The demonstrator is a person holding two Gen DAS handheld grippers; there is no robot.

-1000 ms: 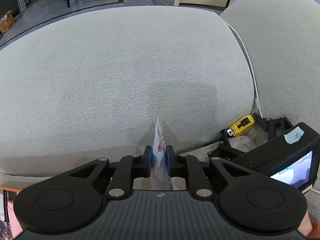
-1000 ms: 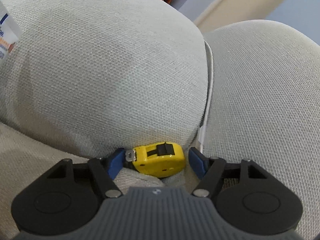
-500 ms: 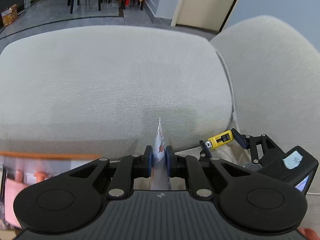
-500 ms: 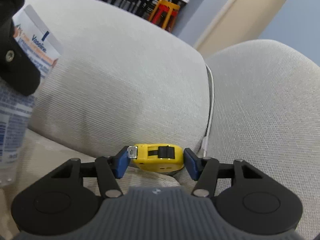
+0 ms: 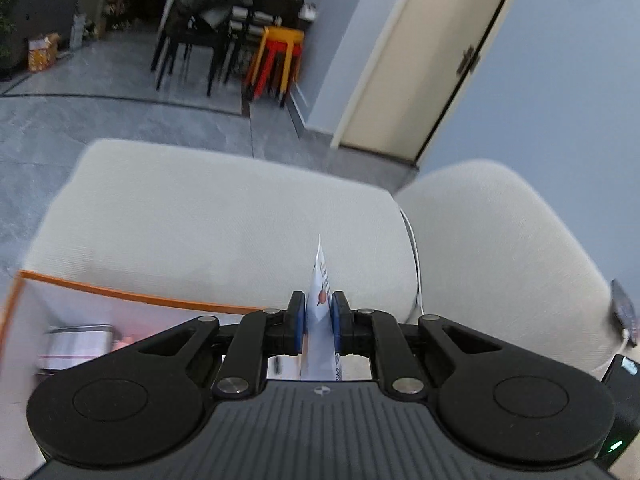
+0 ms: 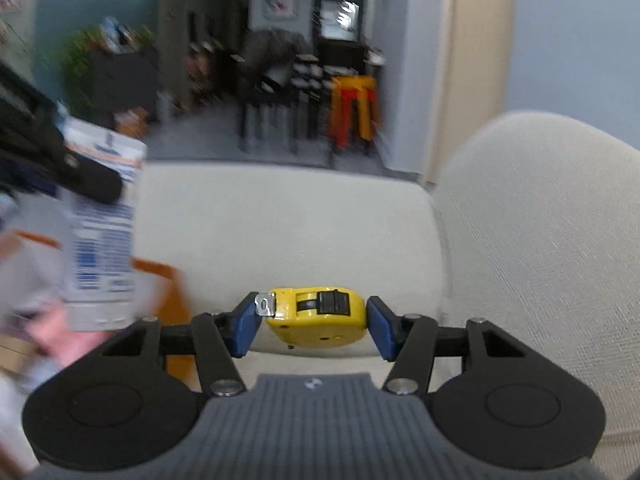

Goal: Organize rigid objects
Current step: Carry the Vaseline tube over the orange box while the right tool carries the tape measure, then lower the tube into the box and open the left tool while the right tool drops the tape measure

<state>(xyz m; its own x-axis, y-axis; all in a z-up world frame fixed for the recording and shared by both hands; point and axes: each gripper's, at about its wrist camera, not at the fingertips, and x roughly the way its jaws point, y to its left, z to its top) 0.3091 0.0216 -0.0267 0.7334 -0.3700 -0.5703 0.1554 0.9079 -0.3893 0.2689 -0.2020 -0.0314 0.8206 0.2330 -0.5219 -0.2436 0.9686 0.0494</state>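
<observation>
Both grippers up off the beige sofa [image 5: 224, 216], angled down toward its back cushions. Orange-rimmed bin [image 5: 24, 320] sits low left. Left gripper [image 5: 319, 322]: jaws pressed together, pinching a flat white tube [image 5: 320, 304] edge-on, held in the air. Right gripper [image 6: 312, 322]: jaws have just been closing, blue pads clamp the yellow tape measure [image 6: 318, 316] on both ends, held clear of the cushion.
</observation>
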